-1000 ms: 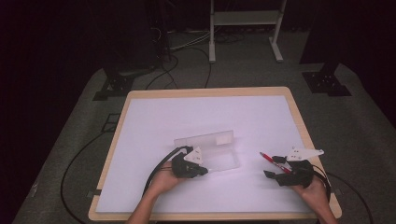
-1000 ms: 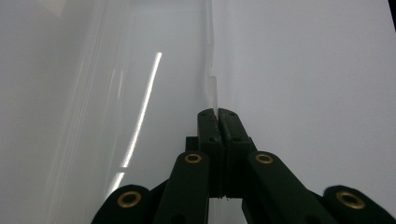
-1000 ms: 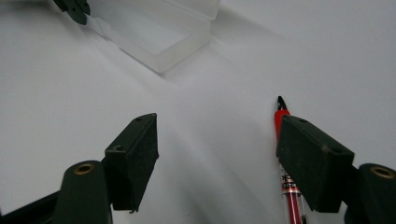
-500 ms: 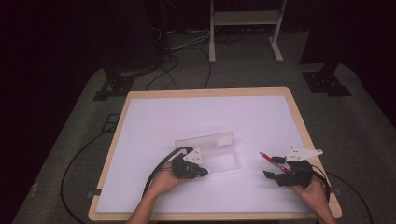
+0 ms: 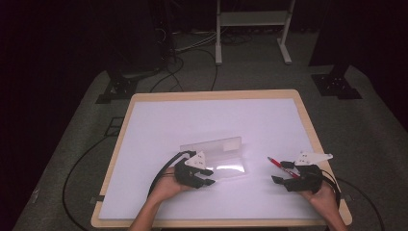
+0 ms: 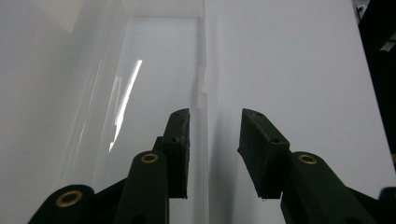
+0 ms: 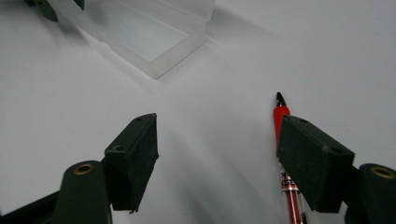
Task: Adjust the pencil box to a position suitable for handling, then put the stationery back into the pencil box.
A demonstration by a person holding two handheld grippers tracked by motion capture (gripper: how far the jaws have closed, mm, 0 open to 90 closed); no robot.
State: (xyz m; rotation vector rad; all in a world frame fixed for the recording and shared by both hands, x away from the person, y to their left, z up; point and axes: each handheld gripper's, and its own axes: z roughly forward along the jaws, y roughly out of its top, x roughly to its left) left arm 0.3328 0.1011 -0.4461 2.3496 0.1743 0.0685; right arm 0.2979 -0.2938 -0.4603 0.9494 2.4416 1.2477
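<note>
Two hand-held grippers at a clear plastic case and a red pen on a white table.

The left gripper (image 5: 208, 176) has its jaws apart, just opened, astride what seems to be the near edge of the open clear plastic case (image 5: 221, 156); whether the pads touch it is hard to tell. To the right, the right gripper (image 5: 280, 172) rests with jaws spread wide, the red pen (image 7: 286, 163) lying on the white table (image 5: 192, 115) under its right jaw, well apart from the case.
</note>
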